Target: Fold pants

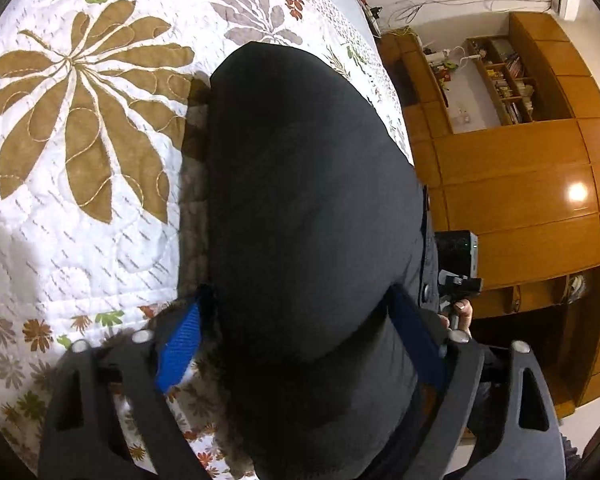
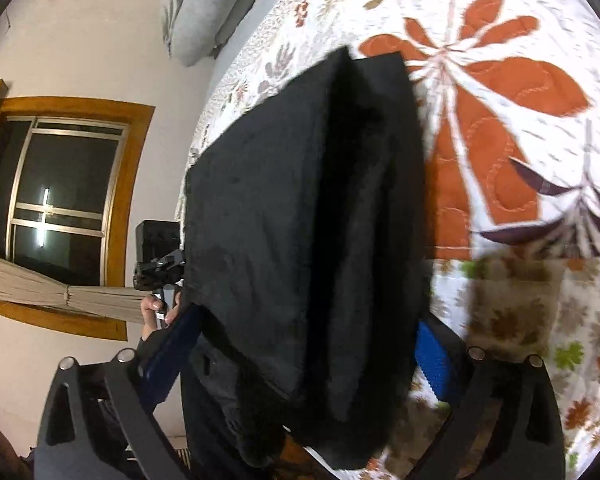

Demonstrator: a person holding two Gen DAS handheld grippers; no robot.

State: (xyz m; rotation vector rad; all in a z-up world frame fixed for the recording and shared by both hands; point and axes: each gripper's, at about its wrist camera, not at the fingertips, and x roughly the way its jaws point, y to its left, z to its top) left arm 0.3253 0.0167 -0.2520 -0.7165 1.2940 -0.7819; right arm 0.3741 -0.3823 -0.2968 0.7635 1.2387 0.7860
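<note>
Black pants (image 1: pixel 300 200) folded into a thick bundle, lying on the bed over the flower-print quilt (image 1: pixel 80 208), close to the bed's edge; the near end of the bundle fills the span between your tools in both views. Your left claw (image 1: pixel 300 344): blue pads (image 1: pixel 180 348) stand on either side of the dark cloth, with fabric bulging between them; the pad on the right is largely in shadow against the pants, so you cannot tell whether the pads press the cloth or only flank it. Your right claw (image 2: pixel 300 360): same picture, one blue pad (image 2: pixel 432 364) showing at the right side of the bundle, the other at the left against the cloth edge; grip or mere straddle cannot be told here either. From the right wrist view the bundle shows stacked layers with a deep dark crease running lengthwise down its middle, far corner squared off over an orange flower on the quilt. Each view catches the opposite tool's camera block and a hand (image 1: pixel 458 312) on its handle just beside the pants. Wooden cabinet wall (image 1: pixel 520 200) past the bed edge on one side; window (image 2: pixel 60 196) and grey pillow (image 2: pixel 204 8) on the other
</note>
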